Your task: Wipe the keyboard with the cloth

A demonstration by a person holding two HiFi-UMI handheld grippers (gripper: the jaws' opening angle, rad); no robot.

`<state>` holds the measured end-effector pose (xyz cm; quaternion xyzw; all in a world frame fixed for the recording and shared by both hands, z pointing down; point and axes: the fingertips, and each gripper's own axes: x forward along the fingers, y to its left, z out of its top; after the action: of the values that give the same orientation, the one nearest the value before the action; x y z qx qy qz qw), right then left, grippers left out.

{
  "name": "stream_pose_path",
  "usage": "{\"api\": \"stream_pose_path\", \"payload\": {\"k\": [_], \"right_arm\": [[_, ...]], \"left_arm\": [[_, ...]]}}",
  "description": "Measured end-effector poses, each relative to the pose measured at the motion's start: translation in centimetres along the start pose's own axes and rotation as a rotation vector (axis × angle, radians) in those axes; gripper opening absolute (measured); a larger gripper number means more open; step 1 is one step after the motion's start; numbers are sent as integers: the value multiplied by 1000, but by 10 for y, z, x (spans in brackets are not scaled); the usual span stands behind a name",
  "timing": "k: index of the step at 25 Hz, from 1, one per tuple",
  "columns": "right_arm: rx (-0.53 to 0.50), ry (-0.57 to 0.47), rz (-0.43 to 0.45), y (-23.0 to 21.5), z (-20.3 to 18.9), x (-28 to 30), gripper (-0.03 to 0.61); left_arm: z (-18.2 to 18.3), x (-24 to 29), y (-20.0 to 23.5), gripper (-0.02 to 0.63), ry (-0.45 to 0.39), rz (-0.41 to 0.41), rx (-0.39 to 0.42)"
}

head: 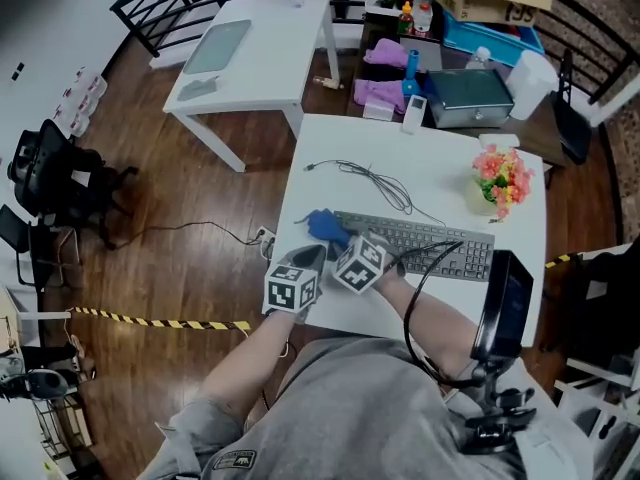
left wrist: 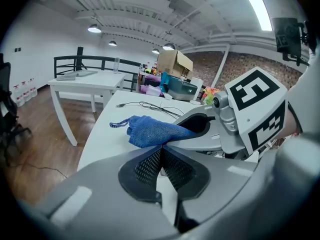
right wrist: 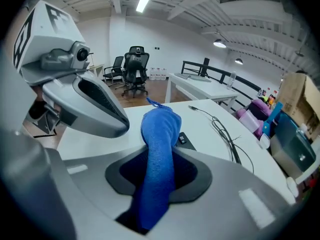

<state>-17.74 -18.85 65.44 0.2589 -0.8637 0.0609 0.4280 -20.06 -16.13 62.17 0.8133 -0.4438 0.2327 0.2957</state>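
Observation:
A grey keyboard (head: 430,243) lies along the near side of the white table (head: 440,168). A blue cloth (head: 325,226) sits over its left end. My right gripper (head: 338,240) is shut on the cloth (right wrist: 160,134), which runs out between its jaws and hangs over the keyboard's corner (right wrist: 185,140). My left gripper (head: 308,260) hovers just left of it with its jaws pressed together and nothing between them. In the left gripper view the cloth (left wrist: 152,130) lies just past my left gripper (left wrist: 161,149), with the right gripper (left wrist: 210,129) close on the right.
A black cable (head: 375,180) trails behind the keyboard. A pot of flowers (head: 503,178) stands at the far right. A dark device on a stand (head: 505,303) rises at the table's near right. Another white table (head: 260,58) and a cluttered desk with a grey box (head: 468,96) stand beyond.

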Motion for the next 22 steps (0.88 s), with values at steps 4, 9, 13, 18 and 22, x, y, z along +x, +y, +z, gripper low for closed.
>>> {"api": "stream_pose_path", "payload": {"k": [4, 9, 13, 18, 22], "right_arm": [[37, 0, -25, -9, -12, -11, 114], [99, 21, -78, -34, -52, -39, 114], [155, 41, -134, -57, -91, -69, 114], [231, 66, -203, -85, -142, -108, 112], [296, 86, -262, -106, -185, -139, 113]], "left_arm": [[4, 11, -13, -11, 19, -35, 39], [15, 39, -56, -11, 32, -109, 93], [22, 63, -102, -11, 44, -186, 135], [25, 89, -159, -11, 64, -269, 173], [26, 106, -199, -11, 71, -321, 192]]}}
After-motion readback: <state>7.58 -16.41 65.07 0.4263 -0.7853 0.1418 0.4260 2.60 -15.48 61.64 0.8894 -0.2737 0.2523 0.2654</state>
